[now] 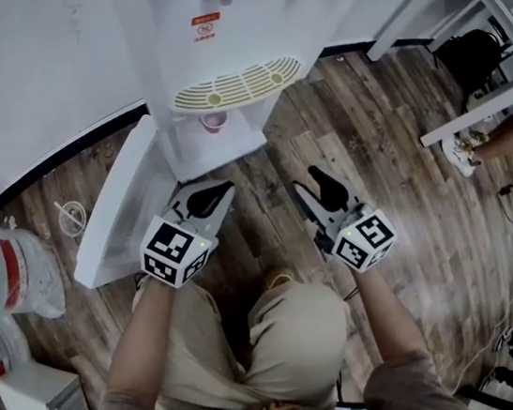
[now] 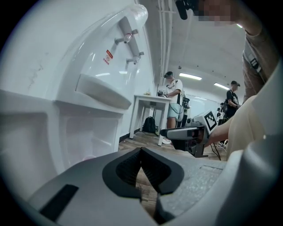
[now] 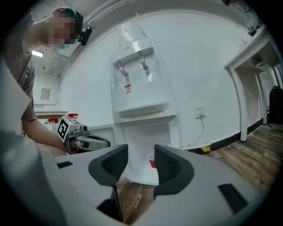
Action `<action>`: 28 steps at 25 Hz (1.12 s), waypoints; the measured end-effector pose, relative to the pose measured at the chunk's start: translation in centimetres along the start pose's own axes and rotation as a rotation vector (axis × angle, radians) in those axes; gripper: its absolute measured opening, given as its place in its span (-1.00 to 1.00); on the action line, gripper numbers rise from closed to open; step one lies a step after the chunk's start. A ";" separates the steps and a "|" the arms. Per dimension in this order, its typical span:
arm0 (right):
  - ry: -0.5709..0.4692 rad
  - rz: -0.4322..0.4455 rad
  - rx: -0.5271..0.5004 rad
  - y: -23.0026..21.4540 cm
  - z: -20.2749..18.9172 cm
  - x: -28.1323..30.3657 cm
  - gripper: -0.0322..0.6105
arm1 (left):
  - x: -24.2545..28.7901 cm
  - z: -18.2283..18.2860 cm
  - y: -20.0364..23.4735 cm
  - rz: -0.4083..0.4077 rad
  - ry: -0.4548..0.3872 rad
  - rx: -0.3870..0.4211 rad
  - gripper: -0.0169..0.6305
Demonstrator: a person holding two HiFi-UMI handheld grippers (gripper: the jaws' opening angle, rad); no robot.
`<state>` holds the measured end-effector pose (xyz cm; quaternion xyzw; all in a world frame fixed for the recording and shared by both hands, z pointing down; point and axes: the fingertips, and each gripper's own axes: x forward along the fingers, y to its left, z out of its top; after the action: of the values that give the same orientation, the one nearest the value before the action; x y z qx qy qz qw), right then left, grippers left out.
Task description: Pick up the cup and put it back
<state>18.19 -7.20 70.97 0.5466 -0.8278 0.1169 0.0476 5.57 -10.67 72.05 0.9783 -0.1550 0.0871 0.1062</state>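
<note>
Likely light and crushable, the cup (image 3: pixel 151 160) in the dispenser's (image 3: pixel 140 99) recess wants a gentle mid-wall pinch from the half-open, empty right gripper (image 3: pixel 140 152).

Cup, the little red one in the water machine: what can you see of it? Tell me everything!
The cup is small and red with a paler rim, and it looks like plastic. It stands upright, mouth up, on the floor of the open lower compartment of the white water dispenser. Nothing else touches it. It shows far off through the gap of the open right hand-held gripper, with one jaw covering its edge. Whether anything is inside it cannot be told.
</note>
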 end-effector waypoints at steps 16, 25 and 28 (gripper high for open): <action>0.014 -0.031 0.024 0.2 4.2 -2.1 -0.89 | 1.1 7.9 -0.9 0.057 -0.096 0.004 -0.94; 0.014 -0.031 0.121 0.8 22.4 -7.3 -0.89 | -0.5 25.4 -7.0 0.029 -0.028 -0.023 -0.94; 0.005 -0.027 0.150 2.0 29.5 -9.9 -0.89 | -2.3 32.1 -9.1 0.041 -0.028 -0.043 -0.94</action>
<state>21.72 -4.80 40.05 0.5597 -0.8090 0.1794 0.0101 10.75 -9.12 39.00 0.9736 -0.1785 0.0722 0.1230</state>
